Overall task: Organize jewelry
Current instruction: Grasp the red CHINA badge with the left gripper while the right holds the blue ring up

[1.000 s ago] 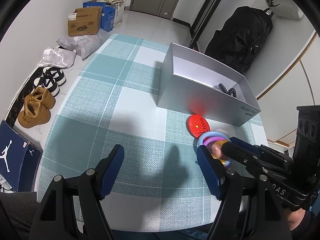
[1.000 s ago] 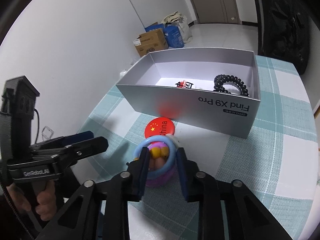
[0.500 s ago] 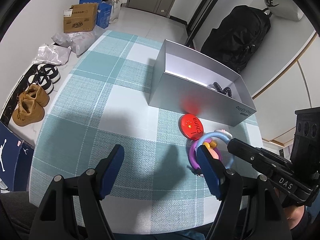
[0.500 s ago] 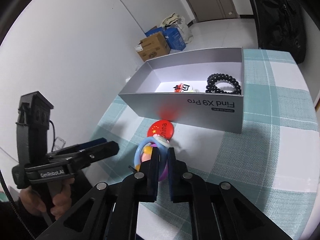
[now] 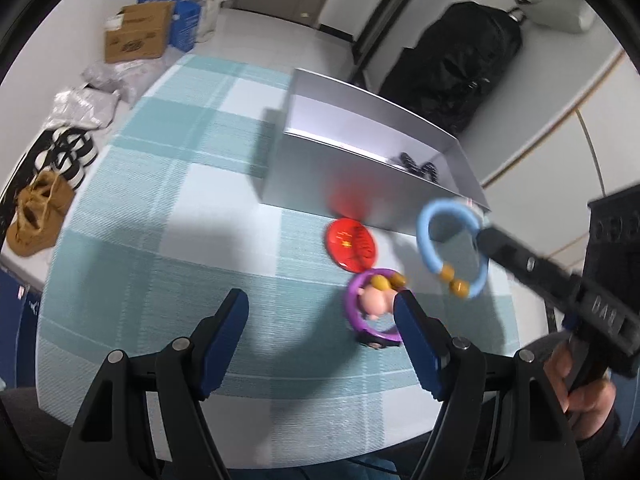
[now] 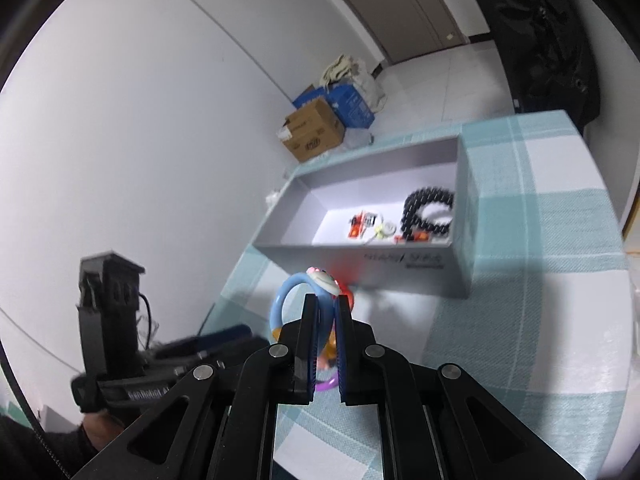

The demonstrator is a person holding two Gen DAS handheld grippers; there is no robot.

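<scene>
Dangling blue bracelet [image 5: 451,249] pinched in right tool [image 6: 325,312], above table.

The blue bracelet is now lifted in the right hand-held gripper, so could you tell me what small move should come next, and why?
Probably carry it forward over the open grey box and release. The right hand-held gripper is shut on the blue bracelet, clear of the table, and the black bead bracelet already lies in the box.

Blue bracelet [image 5: 452,250] with amber beads, lifted above cloth; purple bracelet [image 5: 370,306] flat beside red badge [image 5: 351,245].
</scene>
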